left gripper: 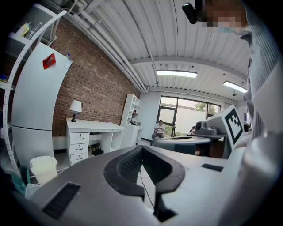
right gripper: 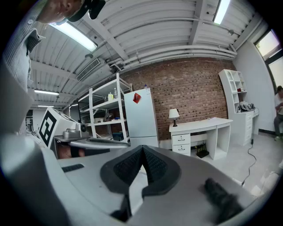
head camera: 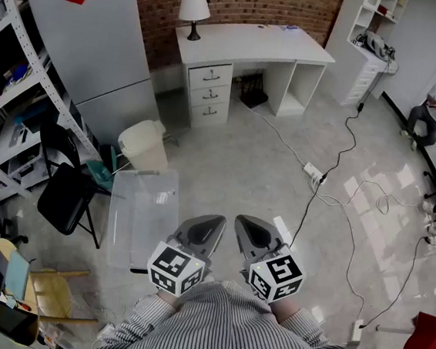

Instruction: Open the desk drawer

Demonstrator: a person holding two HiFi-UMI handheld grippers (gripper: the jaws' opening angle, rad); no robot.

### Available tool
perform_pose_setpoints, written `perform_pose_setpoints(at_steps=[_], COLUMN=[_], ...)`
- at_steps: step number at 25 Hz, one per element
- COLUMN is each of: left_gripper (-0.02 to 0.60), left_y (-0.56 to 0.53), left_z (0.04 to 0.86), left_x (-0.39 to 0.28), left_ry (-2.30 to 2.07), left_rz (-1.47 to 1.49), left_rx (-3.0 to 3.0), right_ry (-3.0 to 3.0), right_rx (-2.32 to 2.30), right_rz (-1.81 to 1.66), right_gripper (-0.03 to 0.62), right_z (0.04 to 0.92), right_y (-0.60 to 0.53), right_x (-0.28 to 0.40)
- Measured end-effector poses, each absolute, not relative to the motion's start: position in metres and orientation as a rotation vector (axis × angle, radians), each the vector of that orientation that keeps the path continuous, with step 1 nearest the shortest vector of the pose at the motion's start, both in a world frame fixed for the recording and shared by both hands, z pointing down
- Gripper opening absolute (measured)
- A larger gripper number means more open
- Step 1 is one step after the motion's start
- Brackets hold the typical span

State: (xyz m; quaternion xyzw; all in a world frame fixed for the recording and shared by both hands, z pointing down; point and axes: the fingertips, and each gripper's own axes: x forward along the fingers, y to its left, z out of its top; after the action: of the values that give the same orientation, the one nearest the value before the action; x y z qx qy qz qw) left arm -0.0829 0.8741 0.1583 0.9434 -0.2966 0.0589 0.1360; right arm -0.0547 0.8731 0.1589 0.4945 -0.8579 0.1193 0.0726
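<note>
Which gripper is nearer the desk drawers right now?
Left, slightly: left gripper lines up almost straight below the desk drawers in the head view; right gripper sits beside it, further right. Both far off.

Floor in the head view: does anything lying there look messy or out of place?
Yes. Loose cables trail across the open floor, meeting at a power strip mid-walkway, a likely trip hazard. A clear bin also sits out on the floor beside a black chair.
</note>
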Motion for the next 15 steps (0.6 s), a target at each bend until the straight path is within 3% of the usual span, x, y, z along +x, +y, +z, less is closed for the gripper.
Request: perform_pose_setpoints(at_steps=[15], left_gripper=[0.012], left_y=[0.856], left_z=[0.164], left_x=[-0.095], left_ry=[-0.818], left_rz=[0.202], left_rx=[2.723], right_ry=[-2.557], right_rx=[1.456], right_rz=[0.41], right_gripper=[0.015], right_z=[0.181], right_y=[0.857], right_x=[-0.073])
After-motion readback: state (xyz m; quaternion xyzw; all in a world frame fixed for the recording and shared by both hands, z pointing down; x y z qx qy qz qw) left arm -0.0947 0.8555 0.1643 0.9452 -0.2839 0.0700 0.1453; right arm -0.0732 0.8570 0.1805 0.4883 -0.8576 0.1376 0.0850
